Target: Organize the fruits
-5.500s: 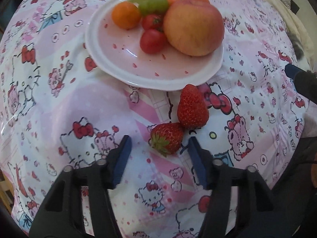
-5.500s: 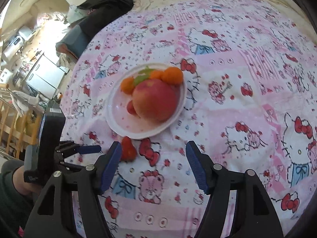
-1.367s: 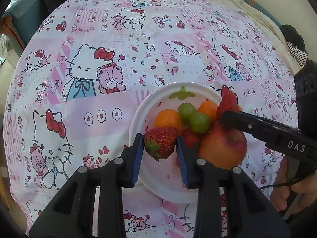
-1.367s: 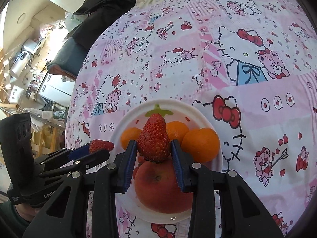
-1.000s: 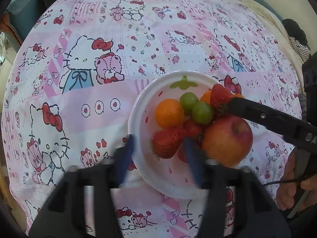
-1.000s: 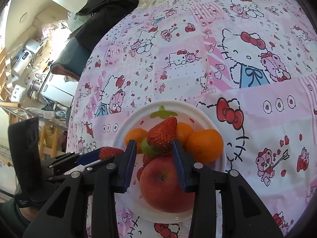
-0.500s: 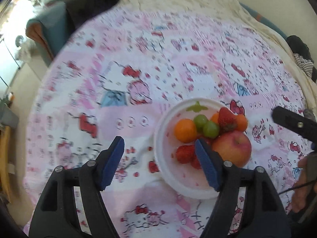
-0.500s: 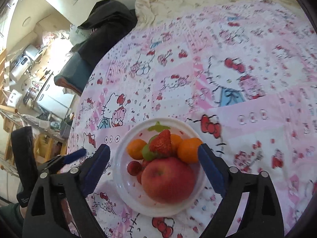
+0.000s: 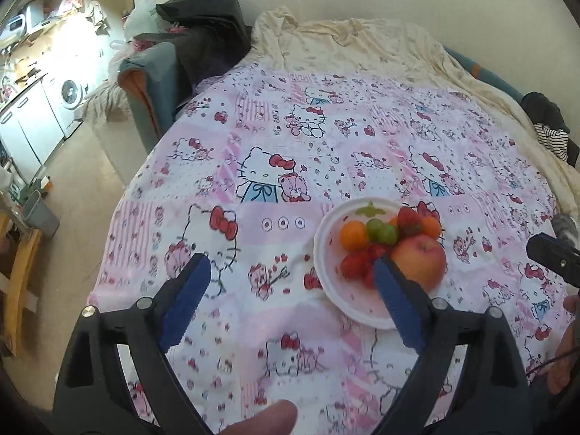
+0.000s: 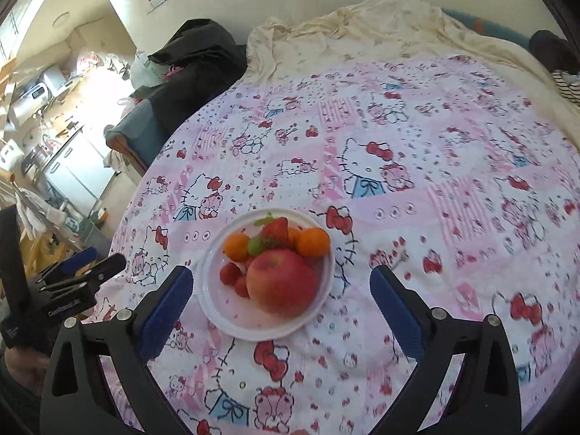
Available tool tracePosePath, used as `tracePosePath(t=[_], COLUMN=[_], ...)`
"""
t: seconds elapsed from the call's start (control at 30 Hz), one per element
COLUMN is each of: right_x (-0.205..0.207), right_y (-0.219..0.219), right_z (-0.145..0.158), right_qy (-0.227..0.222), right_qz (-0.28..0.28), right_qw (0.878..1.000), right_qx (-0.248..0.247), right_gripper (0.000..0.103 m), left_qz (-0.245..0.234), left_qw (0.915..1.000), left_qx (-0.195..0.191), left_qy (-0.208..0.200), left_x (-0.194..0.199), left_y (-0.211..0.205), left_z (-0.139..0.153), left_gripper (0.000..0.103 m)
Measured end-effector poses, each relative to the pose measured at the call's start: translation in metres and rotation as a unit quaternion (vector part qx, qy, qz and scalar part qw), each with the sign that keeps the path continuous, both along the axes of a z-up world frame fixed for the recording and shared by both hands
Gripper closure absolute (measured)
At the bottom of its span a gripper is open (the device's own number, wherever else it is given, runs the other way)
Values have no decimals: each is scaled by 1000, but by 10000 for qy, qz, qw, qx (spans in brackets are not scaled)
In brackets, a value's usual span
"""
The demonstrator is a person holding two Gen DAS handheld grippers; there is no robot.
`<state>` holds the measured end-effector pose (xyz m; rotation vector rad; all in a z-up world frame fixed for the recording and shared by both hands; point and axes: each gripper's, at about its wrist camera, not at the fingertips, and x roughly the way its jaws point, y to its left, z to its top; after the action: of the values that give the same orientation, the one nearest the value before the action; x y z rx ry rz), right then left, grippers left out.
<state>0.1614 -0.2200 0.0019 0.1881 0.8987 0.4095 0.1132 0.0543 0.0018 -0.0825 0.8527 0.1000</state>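
Both strawberries, which were clamped in the tools over a second ago, now lie on the white plate [image 10: 212, 291] with the other fruit, and both tools have pulled back and up from it. One strawberry [image 10: 276, 231] rests on top of the pile at the far side, leaning on the oranges; the other strawberry [image 9: 353, 264] lies on the plate's floor beside a cherry tomato [image 10: 241, 285] and the big apple [image 10: 282, 281].

In the right wrist view, the right tool [image 10: 281, 302] has just been opening its jaws and now holds them wide with nothing between the blue pads; the plate sits below and ahead of it, seen in the gap between its fingers [image 10: 163, 310], apart from both. The left tool [image 9: 290, 301] has likewise just been opening and stands wide and empty. From its own camera the plate lies off to the right, partly behind the right-hand finger [image 9: 397, 302], with the apple [image 9: 420, 259] just past that fingertip.

Two oranges [image 10: 236, 246] and green grapes [image 10: 255, 244] fill the plate's far half. It stands on a bed covered by a pink cartoon-cat sheet [image 10: 453, 188], with a cream blanket [image 9: 362, 47] bunched at the far end.
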Motion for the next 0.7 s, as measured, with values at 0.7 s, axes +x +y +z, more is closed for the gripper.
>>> tracePosePath(t=[0.7], right_x=[-59], right_y=[16], right_z=[-16], right_qy=[-538], right_qz=[-391], right_qw=[9964], right_qx=[-520], right_gripper=[0], left_qz=[117], left_qw=[9998], left_qx=[-26], left_qy=[-173], left_x=[-49], left_y=[-13], left_z=[-10], left_gripper=[0])
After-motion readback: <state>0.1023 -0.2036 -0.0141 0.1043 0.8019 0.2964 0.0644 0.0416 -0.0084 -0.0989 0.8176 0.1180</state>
